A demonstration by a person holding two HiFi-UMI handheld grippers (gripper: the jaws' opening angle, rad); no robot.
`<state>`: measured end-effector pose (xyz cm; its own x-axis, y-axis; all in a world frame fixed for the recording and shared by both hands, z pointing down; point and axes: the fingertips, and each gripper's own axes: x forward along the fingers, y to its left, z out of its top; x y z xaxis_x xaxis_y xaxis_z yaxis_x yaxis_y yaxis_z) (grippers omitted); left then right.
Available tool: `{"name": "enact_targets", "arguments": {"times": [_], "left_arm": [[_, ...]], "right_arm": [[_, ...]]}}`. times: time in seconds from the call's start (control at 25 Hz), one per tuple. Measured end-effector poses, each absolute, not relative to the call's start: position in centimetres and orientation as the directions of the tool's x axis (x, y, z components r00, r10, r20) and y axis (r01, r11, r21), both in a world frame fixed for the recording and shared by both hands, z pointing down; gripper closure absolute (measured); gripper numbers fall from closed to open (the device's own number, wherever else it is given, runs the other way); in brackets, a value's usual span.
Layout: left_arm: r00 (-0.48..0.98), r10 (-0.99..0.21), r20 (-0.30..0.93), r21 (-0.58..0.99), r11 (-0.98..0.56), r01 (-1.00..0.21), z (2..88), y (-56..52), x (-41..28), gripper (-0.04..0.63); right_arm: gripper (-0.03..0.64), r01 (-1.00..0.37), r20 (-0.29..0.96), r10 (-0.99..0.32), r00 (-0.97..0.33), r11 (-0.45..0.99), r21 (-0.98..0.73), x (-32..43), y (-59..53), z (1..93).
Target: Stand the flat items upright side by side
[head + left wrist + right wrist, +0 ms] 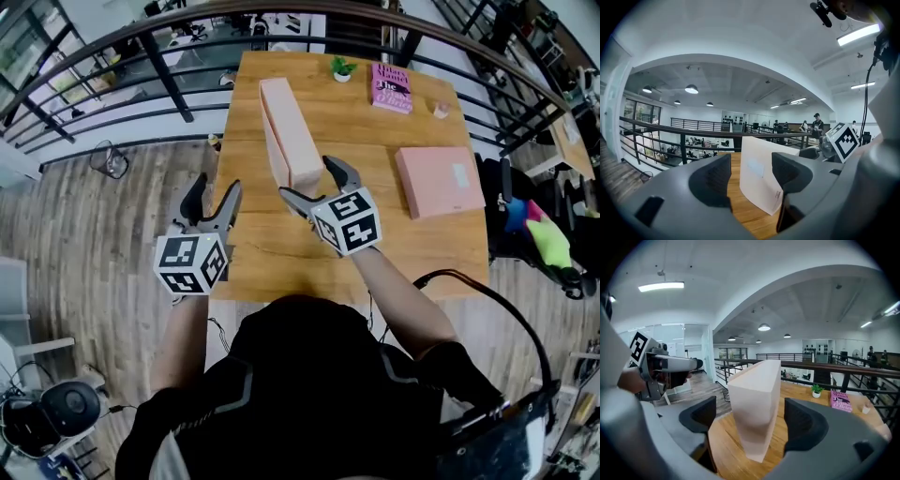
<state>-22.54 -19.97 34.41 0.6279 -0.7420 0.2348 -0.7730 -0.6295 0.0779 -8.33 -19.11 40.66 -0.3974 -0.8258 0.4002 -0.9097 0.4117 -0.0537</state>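
A wooden table stood inside a dark railing. Along its far edge sat a plant, a book lying flat, and what looked like a cup just right of the book. A flat box lay on the table's right side, well apart from everything else.

The upright box stood left of centre on one long narrow edge. Its broad faces looked left and right. Its long axis ran from the near middle of the table toward the far edge, slanting a little leftward in the head view, and one narrow end faced the person.

The right gripper straddled that near end. Its jaws stood wide apart with the box between them and a gap at each side, so neither pad pressed on it.

The left gripper hung by the table's left edge, partly over the floor, with its jaws apart and nothing in them. In its own view the box showed farther off, beyond the jaws.
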Motion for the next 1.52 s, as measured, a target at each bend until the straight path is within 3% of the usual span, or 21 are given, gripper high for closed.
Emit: {"name": "enact_targets", "arguments": {"times": [0.28,0.4,0.44,0.8,1.52], "left_arm": [[0.651,-0.720,0.239,0.086,-0.652,-0.753,34.7,-20.3,-24.0,0.308],[0.658,-0.713,0.240,0.090,-0.659,-0.747,34.9,-20.5,-24.6,0.308],[0.659,-0.712,0.241,0.089,-0.660,-0.746,35.0,-20.5,-24.9,0.308],[0.595,-0.777,0.203,-0.014,-0.610,-0.792,33.8,-20.6,-29.8,0.322],[0.442,-0.877,0.188,-0.007,-0.451,-0.893,32.8,-20.8,-38.0,0.322]], "right_arm": [[0.174,-0.941,0.435,-0.837,-0.332,0.328,-0.085,-8.9,-20.0,43.1],[0.292,-0.960,0.426,-0.861,-0.278,0.263,-0.097,-8.4,-20.8,43.5],[0.298,-0.963,0.421,-0.866,-0.269,0.251,-0.099,-8.4,-21.1,43.5],[0.304,-0.973,0.422,-0.878,-0.226,0.179,-0.148,-11.8,-24.4,43.7],[0.307,-0.985,0.397,-0.907,-0.144,0.092,-0.148,-16.6,-35.9,43.7]]}}
